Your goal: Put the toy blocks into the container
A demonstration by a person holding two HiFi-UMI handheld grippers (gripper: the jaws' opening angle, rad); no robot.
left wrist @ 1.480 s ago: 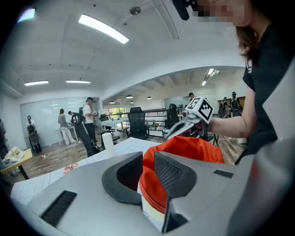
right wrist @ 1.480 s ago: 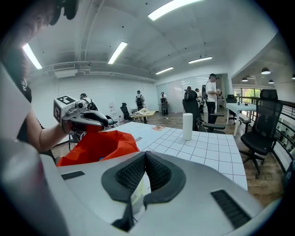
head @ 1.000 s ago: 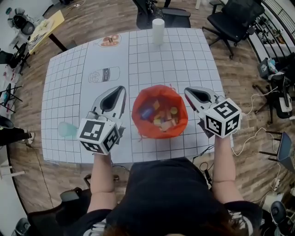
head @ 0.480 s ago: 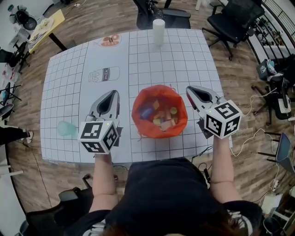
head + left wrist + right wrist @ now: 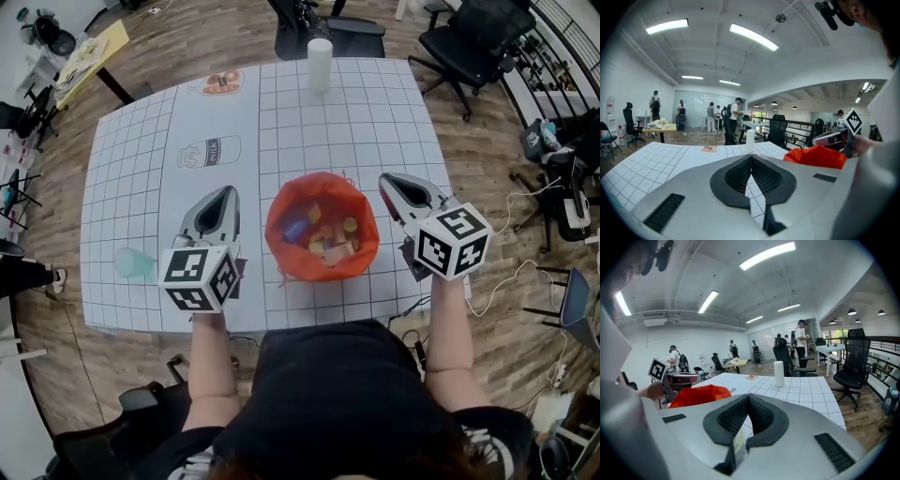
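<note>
An orange soft container (image 5: pixel 319 180) stands on the gridded table mat near the front edge, with several coloured toy blocks (image 5: pixel 325 240) lying inside it. My left gripper (image 5: pixel 227 191) rests just left of the container, jaws shut and empty. In the left gripper view its pads (image 5: pixel 740 173) meet with nothing between them, and the container (image 5: pixel 816 156) shows to the right. My right gripper (image 5: pixel 385 179) sits just right of the container, also shut and empty. Its own view shows the closed pads (image 5: pixel 759 414), with the container (image 5: pixel 699 395) at the left.
A white cylinder (image 5: pixel 320 64) stands at the table's far edge. A pale teal cup (image 5: pixel 132 262) sits near the front left. Flat printed pictures (image 5: pixel 212 151) lie on the mat. Office chairs (image 5: pixel 476 42) stand beyond the table, and cables run on the floor at the right.
My left gripper has drawn back and to the left, away from the container, and sunk lower. The right gripper and the container stay where they were.
</note>
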